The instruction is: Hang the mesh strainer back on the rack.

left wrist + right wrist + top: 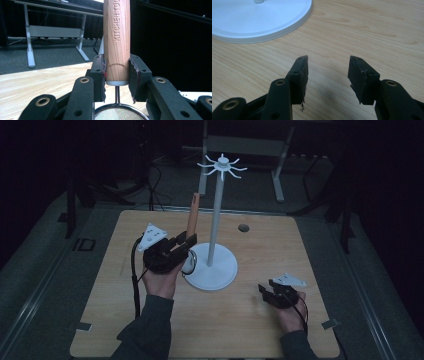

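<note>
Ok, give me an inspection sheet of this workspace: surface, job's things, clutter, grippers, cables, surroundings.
Surface: light wooden tabletop, with a small dark round spot near the far edge.
Job's things: wooden-handled metal mesh strainer, handle upright; white pole stand with round base and hooked top.
Clutter: nothing seen.
Grippers: left hand-held gripper shut on the strainer's handle near its lower end; right hand-held gripper open over bare wood, nothing between its jaws.
Cables: black cable trailing from the left hand-held gripper.
Surroundings: dim room, grey floor, grey metal table frame behind.
</note>
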`<state>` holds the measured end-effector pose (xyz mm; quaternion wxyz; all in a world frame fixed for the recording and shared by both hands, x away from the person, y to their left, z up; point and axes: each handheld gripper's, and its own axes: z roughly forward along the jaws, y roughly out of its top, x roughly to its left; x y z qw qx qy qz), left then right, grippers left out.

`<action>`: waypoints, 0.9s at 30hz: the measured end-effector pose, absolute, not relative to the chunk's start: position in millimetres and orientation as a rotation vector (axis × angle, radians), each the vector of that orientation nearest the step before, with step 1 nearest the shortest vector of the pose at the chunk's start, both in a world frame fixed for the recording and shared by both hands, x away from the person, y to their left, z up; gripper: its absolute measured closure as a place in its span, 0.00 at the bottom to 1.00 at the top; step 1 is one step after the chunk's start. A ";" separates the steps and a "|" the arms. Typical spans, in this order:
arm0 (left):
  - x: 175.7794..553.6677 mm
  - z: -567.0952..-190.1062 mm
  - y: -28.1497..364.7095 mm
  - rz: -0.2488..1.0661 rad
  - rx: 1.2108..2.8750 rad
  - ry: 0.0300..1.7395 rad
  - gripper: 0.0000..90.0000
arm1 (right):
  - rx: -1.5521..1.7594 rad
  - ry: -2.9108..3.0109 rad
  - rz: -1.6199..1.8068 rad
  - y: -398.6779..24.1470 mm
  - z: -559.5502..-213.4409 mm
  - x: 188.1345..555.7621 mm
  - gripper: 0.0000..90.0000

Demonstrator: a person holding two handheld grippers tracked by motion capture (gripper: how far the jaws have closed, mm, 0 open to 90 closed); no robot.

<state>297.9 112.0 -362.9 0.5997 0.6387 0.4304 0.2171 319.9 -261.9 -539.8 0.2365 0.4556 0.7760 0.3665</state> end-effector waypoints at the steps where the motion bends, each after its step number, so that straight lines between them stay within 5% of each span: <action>1: 298.1 -362.1 111.2 0.504 1.472 0.997 0.77 | 1.249 2.128 1.004 -261.8 -539.8 319.9 0.56; 27: 302.4 -328.6 102.8 0.530 1.417 0.939 0.77 | 1.245 2.131 1.001 -261.7 -540.3 320.4 0.56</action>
